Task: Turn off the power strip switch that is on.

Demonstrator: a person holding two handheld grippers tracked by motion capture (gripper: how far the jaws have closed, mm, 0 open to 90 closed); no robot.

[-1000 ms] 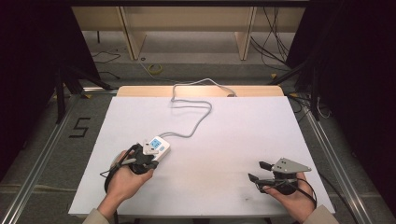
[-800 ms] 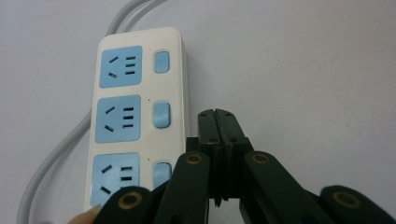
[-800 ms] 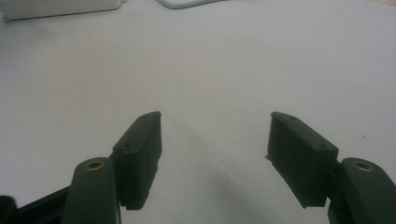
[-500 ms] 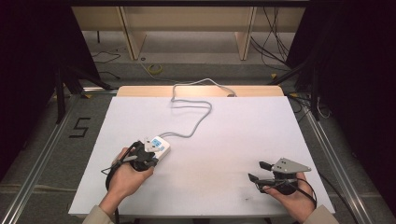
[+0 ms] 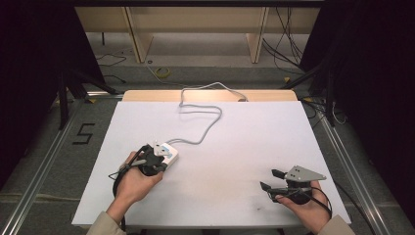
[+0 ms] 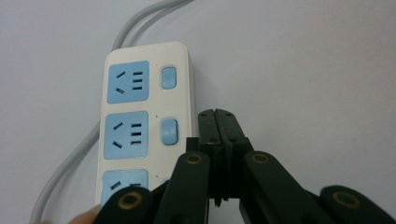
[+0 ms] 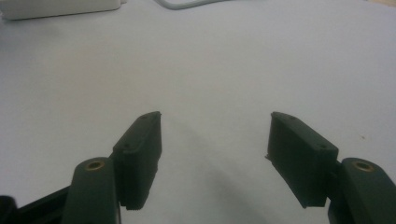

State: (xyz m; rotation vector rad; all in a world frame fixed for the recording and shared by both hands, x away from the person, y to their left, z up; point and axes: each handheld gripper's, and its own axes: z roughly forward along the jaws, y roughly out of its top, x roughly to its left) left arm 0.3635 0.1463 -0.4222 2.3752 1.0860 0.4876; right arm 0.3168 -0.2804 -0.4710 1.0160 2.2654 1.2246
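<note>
Nearest the person, the right gripper [image 5: 274, 180] rests low over the bare white worktop [image 5: 244, 147], fingers [image 7: 140, 140] wide apart and holding nothing, seemingly parked out of the way. Farther in, the left gripper [image 6: 217, 126] has its fingers pressed together, the tips just beside the white plastic power strip with blue sockets [image 6: 140, 116], probably poised to press a switch. Beyond, its grey cable [image 5: 205, 127] snakes off the far edge.
</note>
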